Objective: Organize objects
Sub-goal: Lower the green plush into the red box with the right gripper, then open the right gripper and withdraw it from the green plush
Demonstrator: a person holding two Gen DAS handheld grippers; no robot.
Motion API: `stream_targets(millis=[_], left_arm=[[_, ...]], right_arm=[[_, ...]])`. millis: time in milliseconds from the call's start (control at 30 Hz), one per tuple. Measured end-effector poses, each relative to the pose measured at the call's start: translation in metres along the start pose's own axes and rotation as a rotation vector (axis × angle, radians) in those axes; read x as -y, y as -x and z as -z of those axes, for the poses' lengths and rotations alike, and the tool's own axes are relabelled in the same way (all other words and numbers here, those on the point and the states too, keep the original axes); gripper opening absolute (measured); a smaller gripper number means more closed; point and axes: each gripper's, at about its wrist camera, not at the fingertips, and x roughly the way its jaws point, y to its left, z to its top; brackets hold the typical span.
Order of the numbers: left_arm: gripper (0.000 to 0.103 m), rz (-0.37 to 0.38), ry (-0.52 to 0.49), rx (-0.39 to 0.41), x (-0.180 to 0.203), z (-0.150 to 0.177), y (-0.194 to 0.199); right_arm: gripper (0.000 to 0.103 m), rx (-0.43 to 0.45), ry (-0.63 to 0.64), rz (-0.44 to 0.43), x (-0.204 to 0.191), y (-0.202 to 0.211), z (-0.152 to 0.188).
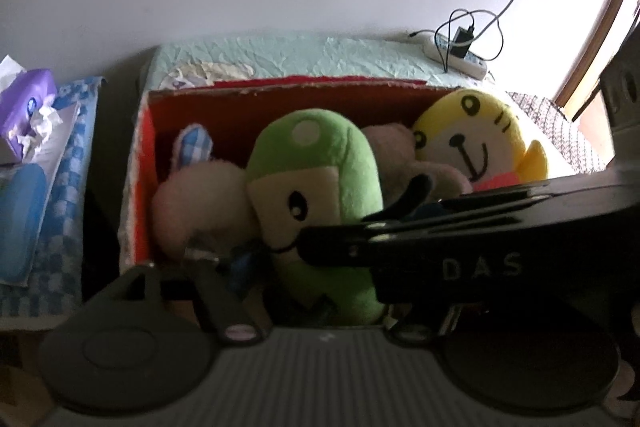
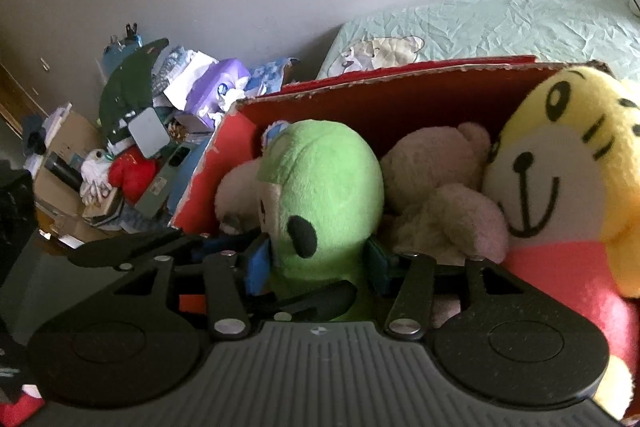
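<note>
A red cardboard box holds several plush toys. A green plush stands in the middle, between a pale pink bunny and a pink bear. A yellow tiger plush leans at the box's right end. My right gripper is shut on the green plush, blue pads at each side of its body. My left gripper sits low beside the green plush. The other gripper's black body crosses in front and hides its right finger.
The box rests on a bed with a pale green sheet. A power strip with a charger lies at the bed's far right. A purple tissue pack and cluttered boxes and clothes lie left of the bed.
</note>
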Motion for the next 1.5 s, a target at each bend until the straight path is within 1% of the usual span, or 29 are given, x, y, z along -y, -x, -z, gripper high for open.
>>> stream_targets(millis=[67, 167, 233, 300, 333, 367, 400, 433, 467, 500, 533, 667, 833, 933, 1000, 1100, 1200, 1267, 1500], left_arm=[[0.074, -0.007, 0.000, -0.011, 0.002, -0.001, -0.004], [0.078, -0.022, 0.004, -0.007, 0.003, 0.000, -0.004], [0.078, -0.037, 0.008, -0.015, 0.005, 0.000, -0.003], [0.078, -0.063, -0.001, -0.018, 0.008, -0.001, -0.001], [0.078, -0.077, -0.010, -0.017, 0.011, -0.001, 0.000], [0.078, -0.089, -0.014, -0.018, 0.012, 0.000, 0.001], [0.078, -0.097, -0.011, -0.019, 0.012, 0.000, 0.002], [0.078, -0.103, -0.004, -0.019, 0.013, 0.000, 0.003], [0.078, -0.111, 0.001, -0.019, 0.013, 0.000, 0.005], [0.078, -0.122, 0.002, -0.019, 0.014, 0.001, 0.006], [0.078, -0.133, -0.001, -0.018, 0.014, 0.001, 0.008], [0.077, -0.176, -0.022, -0.013, 0.015, -0.001, 0.013], [0.077, -0.200, 0.006, -0.047, 0.003, -0.003, 0.007], [0.078, -0.193, 0.016, -0.066, -0.001, -0.003, 0.005], [0.077, -0.197, 0.000, -0.068, 0.002, -0.003, 0.005], [0.078, -0.206, -0.014, -0.072, 0.006, -0.003, 0.002], [0.080, -0.214, -0.018, -0.072, 0.009, -0.004, 0.002], [0.080, -0.216, -0.010, -0.075, 0.009, -0.005, 0.003], [0.080, -0.238, -0.019, -0.074, 0.013, -0.003, 0.007]], right_arm=[[0.058, 0.011, -0.005, -0.014, 0.005, 0.004, 0.001], [0.058, 0.025, -0.020, -0.030, 0.008, 0.014, 0.000], [0.061, 0.055, -0.045, -0.041, 0.012, 0.023, -0.002], [0.062, 0.087, -0.078, -0.060, 0.017, 0.030, -0.004], [0.058, 0.094, -0.093, -0.068, 0.019, 0.031, -0.005], [0.049, 0.095, -0.104, -0.074, 0.021, 0.031, -0.006], [0.042, 0.094, -0.114, -0.075, 0.022, 0.030, -0.008], [0.032, 0.088, -0.125, -0.077, 0.024, 0.027, -0.008], [0.027, 0.079, -0.136, -0.084, 0.023, 0.024, -0.008], [0.026, 0.073, -0.144, -0.095, 0.023, 0.020, -0.008], [0.025, 0.071, -0.146, -0.099, 0.022, 0.018, -0.007], [0.025, 0.071, -0.106, -0.064, 0.013, 0.011, -0.004], [0.025, 0.072, -0.126, -0.045, 0.019, 0.007, 0.008], [0.025, 0.081, -0.141, -0.045, 0.022, 0.008, 0.011], [0.026, 0.086, -0.128, -0.028, 0.020, 0.009, 0.011], [0.031, 0.091, -0.116, -0.015, 0.018, 0.013, 0.011], [0.031, 0.085, -0.140, -0.018, 0.022, 0.019, 0.011], [0.031, 0.101, -0.149, -0.013, 0.024, 0.026, 0.013], [0.031, 0.136, -0.121, 0.035, 0.020, 0.039, 0.021]])
